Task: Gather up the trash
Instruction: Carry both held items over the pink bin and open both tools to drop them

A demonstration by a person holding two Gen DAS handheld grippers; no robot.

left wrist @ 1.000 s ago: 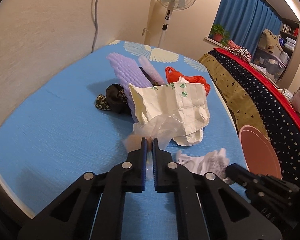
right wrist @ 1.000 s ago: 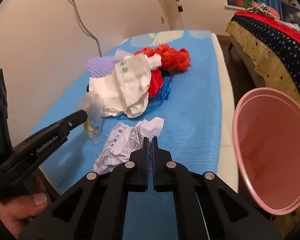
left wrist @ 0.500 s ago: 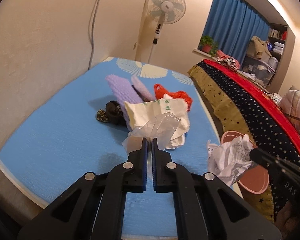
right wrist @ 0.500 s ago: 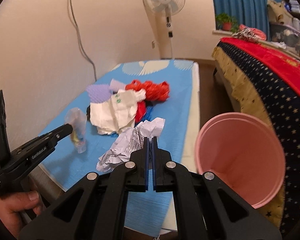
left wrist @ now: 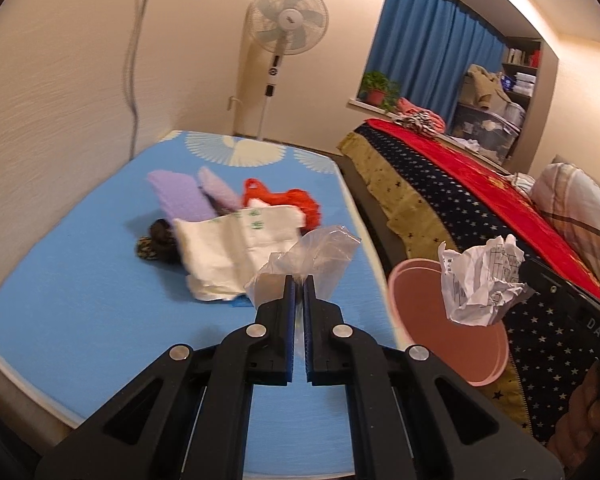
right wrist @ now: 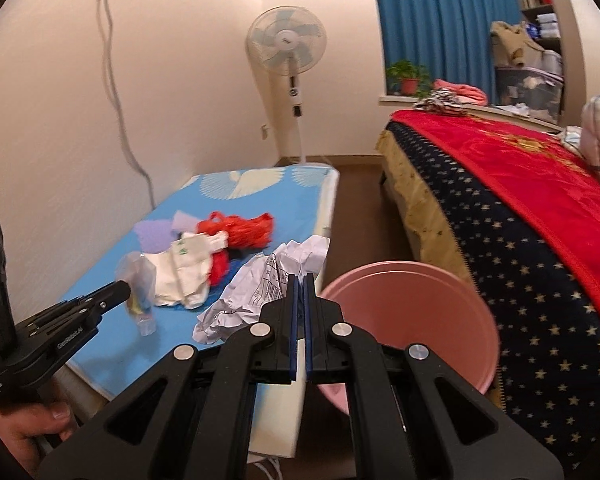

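My left gripper [left wrist: 298, 280] is shut on a clear plastic bag [left wrist: 312, 256], lifted above the blue mattress [left wrist: 79, 288]. In the right wrist view the same bag [right wrist: 139, 284] hangs from the left gripper [right wrist: 123, 290] at the left. My right gripper [right wrist: 299, 278] is shut on a crumpled printed paper [right wrist: 255, 288], held in the air just left of the pink bin [right wrist: 412, 320]. From the left wrist view, the paper [left wrist: 480, 284] hangs over the pink bin [left wrist: 440, 328] beside the mattress.
On the mattress lie a white bag [left wrist: 235, 244], a red plastic bag [left wrist: 287, 200], purple cloth [left wrist: 179, 196] and a dark bundle [left wrist: 159, 236]. A bed with a starry blanket [right wrist: 520, 240] stands at the right. A standing fan [right wrist: 287, 48] is at the far wall.
Both grippers have risen off the mattress with their loads. The right gripper carried the paper rightward to the pink bin; the bag moved up and toward the mattress edge.
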